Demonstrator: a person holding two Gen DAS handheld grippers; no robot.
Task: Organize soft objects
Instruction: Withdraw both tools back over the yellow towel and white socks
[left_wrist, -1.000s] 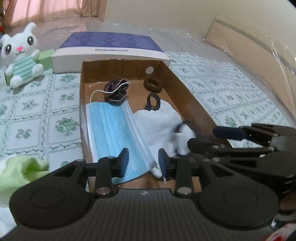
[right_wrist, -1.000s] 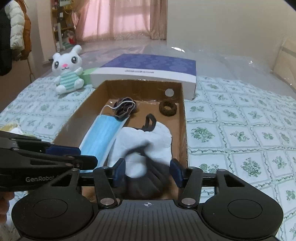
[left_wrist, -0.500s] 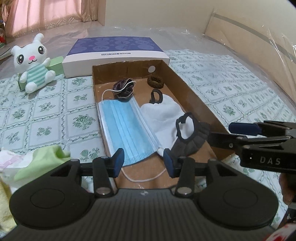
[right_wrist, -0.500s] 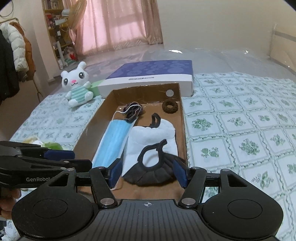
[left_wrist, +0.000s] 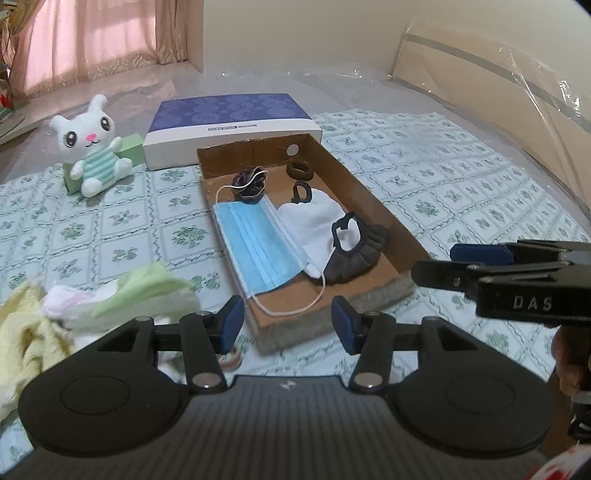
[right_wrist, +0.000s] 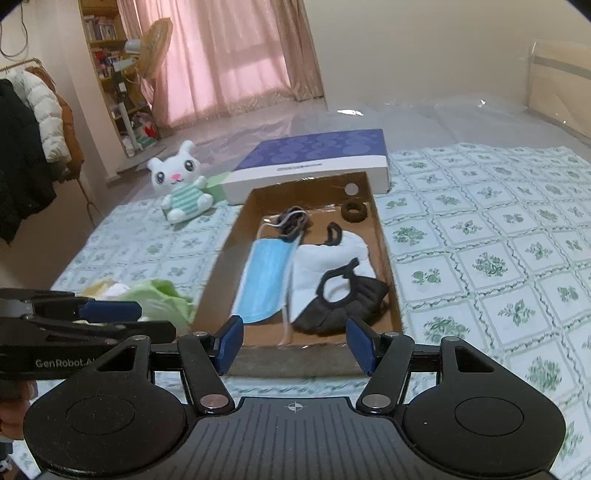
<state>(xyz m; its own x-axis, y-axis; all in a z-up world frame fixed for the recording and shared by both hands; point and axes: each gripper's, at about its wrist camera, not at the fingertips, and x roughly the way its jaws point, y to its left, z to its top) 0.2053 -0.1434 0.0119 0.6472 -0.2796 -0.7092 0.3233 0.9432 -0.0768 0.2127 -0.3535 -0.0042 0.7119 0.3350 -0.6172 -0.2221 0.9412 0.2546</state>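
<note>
I read soft, even indoor light; daylight comes pink through the curtains (right_wrist: 236, 70) at the far end. Glare streaks the clear plastic sheet (right_wrist: 351, 112) beyond the bed's far edge. Strong fisheye bending at both frames' edges (corners go black). The green cloth (left_wrist: 147, 286) is smeared; shadows faint.

Background clutter on the bed and beyond.
Purple-topped white box (left_wrist: 231, 127) behind the tray; green block (left_wrist: 129, 153) just left of it. Floral sheet (left_wrist: 424, 184) under a clear plastic cover. Pink curtains (right_wrist: 236, 62), fan (right_wrist: 157, 48), bookshelf (right_wrist: 105, 55), hanging coats (right_wrist: 33, 147) far left.
</note>
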